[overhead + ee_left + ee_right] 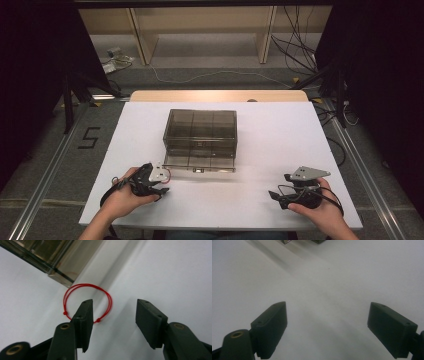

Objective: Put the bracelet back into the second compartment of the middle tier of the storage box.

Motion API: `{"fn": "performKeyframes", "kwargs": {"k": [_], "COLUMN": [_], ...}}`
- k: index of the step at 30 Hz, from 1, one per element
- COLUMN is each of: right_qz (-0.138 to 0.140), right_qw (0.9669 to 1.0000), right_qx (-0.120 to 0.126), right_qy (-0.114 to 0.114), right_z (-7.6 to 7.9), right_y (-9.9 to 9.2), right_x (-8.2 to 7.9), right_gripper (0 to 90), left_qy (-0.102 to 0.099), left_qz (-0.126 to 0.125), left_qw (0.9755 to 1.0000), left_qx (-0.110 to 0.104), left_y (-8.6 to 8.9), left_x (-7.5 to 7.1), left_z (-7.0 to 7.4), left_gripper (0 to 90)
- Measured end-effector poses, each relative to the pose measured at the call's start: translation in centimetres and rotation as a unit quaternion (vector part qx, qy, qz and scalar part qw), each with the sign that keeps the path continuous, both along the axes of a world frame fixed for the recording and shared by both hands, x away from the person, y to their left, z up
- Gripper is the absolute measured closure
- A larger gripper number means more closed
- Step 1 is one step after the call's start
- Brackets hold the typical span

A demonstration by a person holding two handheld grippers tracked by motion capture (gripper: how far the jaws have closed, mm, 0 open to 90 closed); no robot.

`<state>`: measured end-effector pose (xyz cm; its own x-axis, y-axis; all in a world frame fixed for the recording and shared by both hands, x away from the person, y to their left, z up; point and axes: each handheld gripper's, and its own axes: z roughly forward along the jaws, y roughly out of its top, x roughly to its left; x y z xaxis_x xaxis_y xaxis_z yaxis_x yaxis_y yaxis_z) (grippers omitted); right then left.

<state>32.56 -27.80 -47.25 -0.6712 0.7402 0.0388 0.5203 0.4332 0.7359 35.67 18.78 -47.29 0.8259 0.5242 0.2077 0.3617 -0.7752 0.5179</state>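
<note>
Your left tool [113,308] has its jaws about half apart, with nothing gripped and bare bench between the pads. One jaw lies over the near edge of the red cord loop [87,293], hiding part of it; whether it touches the cord cannot be told. The loop is thin, doubled along its upper arc, with two small knots low on either side of that jaw. It lies flat on the white bench [162,272], just beside the near corner of the smoky plastic box [50,255]. In the high view, your left tool [159,186] sits at the box's front left corner, held in your left hand [125,197], and the cord shows as a faint red trace [167,173] beside it. Your right tool [327,322] has its jaws wide apart, holding nothing, over bare bench. In the high view, it [276,196] rests in your right hand [320,207] near the bench's front right, well apart from the box [200,137]. The box stands at the bench centre, its lid closed and its inner dividers visible through the walls.
</note>
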Motion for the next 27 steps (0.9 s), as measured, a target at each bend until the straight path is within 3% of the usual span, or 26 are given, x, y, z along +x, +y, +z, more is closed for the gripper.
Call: {"fn": "performKeyframes", "kwargs": {"k": [5,10,16,23,27], "right_qz": [0.004,0.004,0.008,0.006,0.008], "right_qw": [1.0000,1.0000,1.0000,1.0000,1.0000], "right_qx": [-0.001,-0.003,-0.004,-0.003,-0.005], "right_qy": [-0.002,0.001,-0.001,0.000,0.000], "right_z": [0.0,-0.1,-0.1,-0.1,-0.1], "right_y": [0.1,0.2,0.2,0.2,0.2], "right_x": [-0.1,0.1,0.0,0.0,0.0], "right_gripper": [16.7,16.8,16.7,16.8,16.8], "left_qy": [0.014,0.041,0.090,0.116,0.126], "left_qz": [-0.008,-0.010,0.016,0.038,0.057], "left_qw": [0.9998,0.9991,0.9953,0.9921,0.9900], "left_qx": [0.011,-0.002,-0.034,-0.030,-0.028], "left_y": [0.3,0.6,1.1,0.9,0.9], "left_x": [1.0,1.8,2.5,2.9,3.0], "left_z": [-0.2,-0.3,-0.3,-0.1,0.0], "left_gripper": [57.0,58.4,64.8,68.7,77.1]}}
